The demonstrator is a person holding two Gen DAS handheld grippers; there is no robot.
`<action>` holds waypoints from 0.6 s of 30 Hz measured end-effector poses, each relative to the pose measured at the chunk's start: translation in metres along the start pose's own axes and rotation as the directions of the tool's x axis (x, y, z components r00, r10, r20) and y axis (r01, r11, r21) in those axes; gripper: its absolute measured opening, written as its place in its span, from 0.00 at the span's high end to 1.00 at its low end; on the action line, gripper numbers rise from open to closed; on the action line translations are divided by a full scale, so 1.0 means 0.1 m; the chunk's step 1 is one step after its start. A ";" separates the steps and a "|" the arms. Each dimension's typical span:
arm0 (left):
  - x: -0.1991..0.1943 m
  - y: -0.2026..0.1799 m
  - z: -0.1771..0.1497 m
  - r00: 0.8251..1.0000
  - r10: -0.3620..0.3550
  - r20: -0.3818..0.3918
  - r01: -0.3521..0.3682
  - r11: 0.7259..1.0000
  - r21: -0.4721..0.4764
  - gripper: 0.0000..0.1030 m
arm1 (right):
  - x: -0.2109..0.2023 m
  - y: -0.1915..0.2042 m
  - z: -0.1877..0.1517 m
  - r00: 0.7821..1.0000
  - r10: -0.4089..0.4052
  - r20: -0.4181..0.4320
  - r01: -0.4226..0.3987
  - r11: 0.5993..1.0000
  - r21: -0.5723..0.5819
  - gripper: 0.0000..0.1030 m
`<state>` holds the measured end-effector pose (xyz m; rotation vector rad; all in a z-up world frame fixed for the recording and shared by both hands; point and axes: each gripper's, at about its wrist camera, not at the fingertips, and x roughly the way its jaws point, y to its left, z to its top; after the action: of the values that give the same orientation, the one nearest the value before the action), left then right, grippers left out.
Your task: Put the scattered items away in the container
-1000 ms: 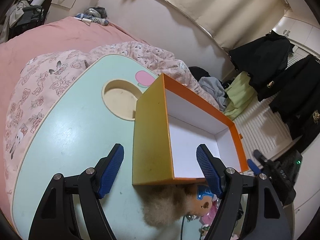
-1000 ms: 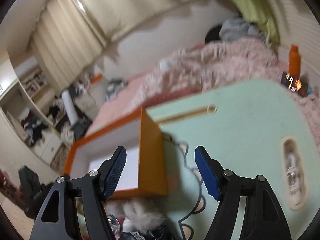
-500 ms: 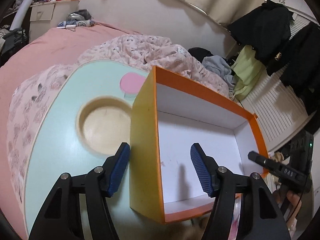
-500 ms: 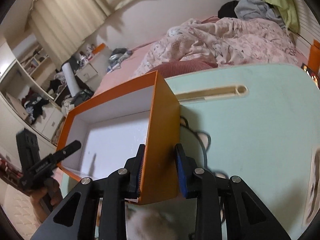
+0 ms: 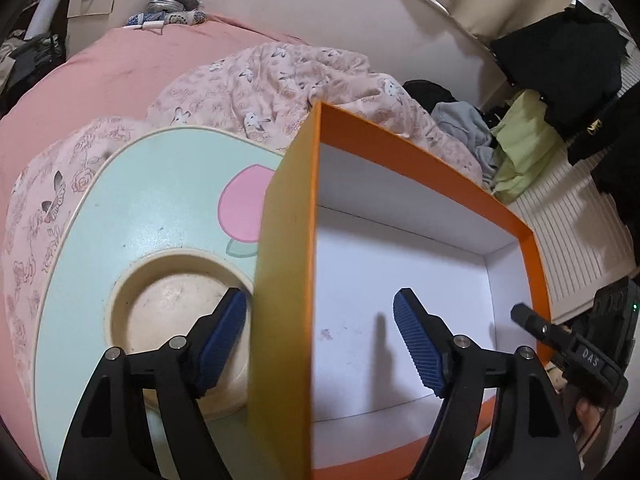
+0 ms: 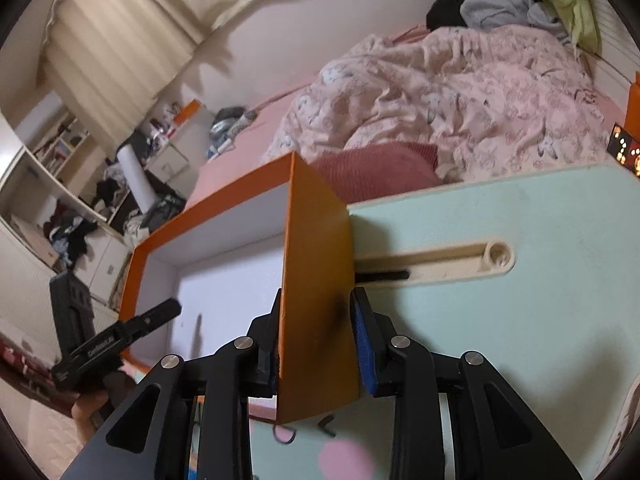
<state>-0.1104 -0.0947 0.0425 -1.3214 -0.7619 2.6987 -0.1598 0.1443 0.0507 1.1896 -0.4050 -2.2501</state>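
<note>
Grip comes first here: the right gripper [image 6: 316, 344] has its jaws closed on the near side wall of the orange box [image 6: 316, 280], one pad inside the wall and one outside. The left gripper [image 5: 320, 340] straddles another wall of the same box [image 5: 400, 280] with its jaws apart; they have just been opening, the wall stands between them, and neither pad presses on it. The box sits on the mint-green lap table [image 5: 132, 208], partly covering the round cup recess [image 5: 172, 320], and its white floor shows nothing inside. In the right wrist view a slot [image 6: 440, 260] runs across the table just past the clamped wall. Beyond lie the pink flowered quilt [image 5: 280, 76] and bedroom clutter.

The step in hand looks like positioning the container before any filling. No scattered item shows clearly in either view, so the box still seems empty of them. Next, the right gripper would need to settle the box and let go, and then one gripper must turn toward the loose items, which are out of sight for now
</note>
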 end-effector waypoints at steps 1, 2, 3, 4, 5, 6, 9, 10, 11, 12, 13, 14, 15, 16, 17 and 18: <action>-0.01 0.01 0.00 1.000 -0.011 0.000 0.011 1.000 -0.006 0.26 | -0.02 0.00 0.02 1.000 0.000 0.012 0.000 1.000 -0.004 0.71; -0.03 0.05 0.00 0.999 -0.039 0.002 0.039 0.999 -0.024 0.26 | -0.06 0.00 0.02 0.999 0.007 0.040 -0.007 1.000 -0.003 0.65; -0.07 0.12 0.00 0.996 -0.091 0.012 0.092 0.994 -0.055 0.26 | -0.13 0.00 0.02 0.997 0.014 0.070 -0.014 1.000 -0.001 0.51; -0.13 0.20 0.01 0.987 -0.157 0.029 0.159 0.983 -0.094 0.26 | -0.21 0.01 0.01 0.994 0.019 0.105 -0.019 1.000 -0.002 0.44; -0.19 0.26 0.01 0.978 -0.203 0.044 0.207 0.970 -0.123 0.26 | -0.34 0.03 -0.01 0.986 0.016 0.165 -0.015 1.000 -0.012 0.35; -0.26 0.32 0.01 0.971 -0.229 0.063 0.236 0.961 -0.143 0.25 | -0.43 0.05 -0.03 0.980 0.008 0.199 -0.003 1.000 -0.028 0.33; -0.59 0.47 -0.07 0.966 -0.225 0.130 0.242 0.960 -0.138 0.25 | -0.78 0.19 -0.18 0.952 -0.021 0.305 0.061 0.991 -0.122 0.28; -0.67 0.49 -0.12 0.966 -0.217 0.138 0.234 0.965 -0.118 0.25 | -0.87 0.23 -0.25 0.944 -0.024 0.328 0.077 0.985 -0.151 0.25; -0.76 0.49 -0.19 0.968 -0.211 0.136 0.224 0.971 -0.088 0.25 | -0.99 0.28 -0.37 0.935 -0.024 0.355 0.099 0.976 -0.196 0.19; -0.85 0.48 -0.30 0.972 -0.201 0.123 0.208 0.977 -0.041 0.25 | -1.05 0.30 -0.46 0.932 -0.018 0.362 0.105 0.969 -0.224 0.14; -0.93 0.46 -0.43 0.978 -0.183 0.101 0.182 0.983 0.018 0.25 | -1.11 0.31 -0.58 0.933 0.002 0.359 0.097 0.962 -0.256 0.12; -0.99 0.43 -0.54 0.983 -0.162 0.085 0.156 0.985 0.070 0.25 | -1.14 0.31 -0.71 0.940 0.015 0.342 0.088 0.954 -0.286 0.11; -1.06 0.40 -0.70 0.989 -0.126 0.077 0.115 0.984 0.136 0.25 | -1.16 0.30 -0.85 0.949 0.016 0.313 0.085 0.948 -0.305 0.11; -1.14 0.37 -0.85 0.993 -0.085 0.078 0.069 0.978 0.197 0.25 | -1.17 0.28 -0.97 0.958 0.014 0.287 0.078 0.949 -0.306 0.11; -1.20 0.36 -0.97 0.995 -0.045 0.089 0.022 0.970 0.241 0.25 | -1.17 0.25 -1.07 0.965 0.023 0.263 0.058 0.953 -0.298 0.11; -1.27 0.35 -1.11 0.994 -0.008 0.105 -0.021 0.959 0.281 0.25 | -1.18 0.22 -1.19 0.970 0.037 0.238 0.033 0.958 -0.285 0.11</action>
<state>0.0598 -0.1114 0.0628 -1.1267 -0.3581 2.7687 -0.0009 0.1965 0.0725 0.7701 -0.1604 -2.3625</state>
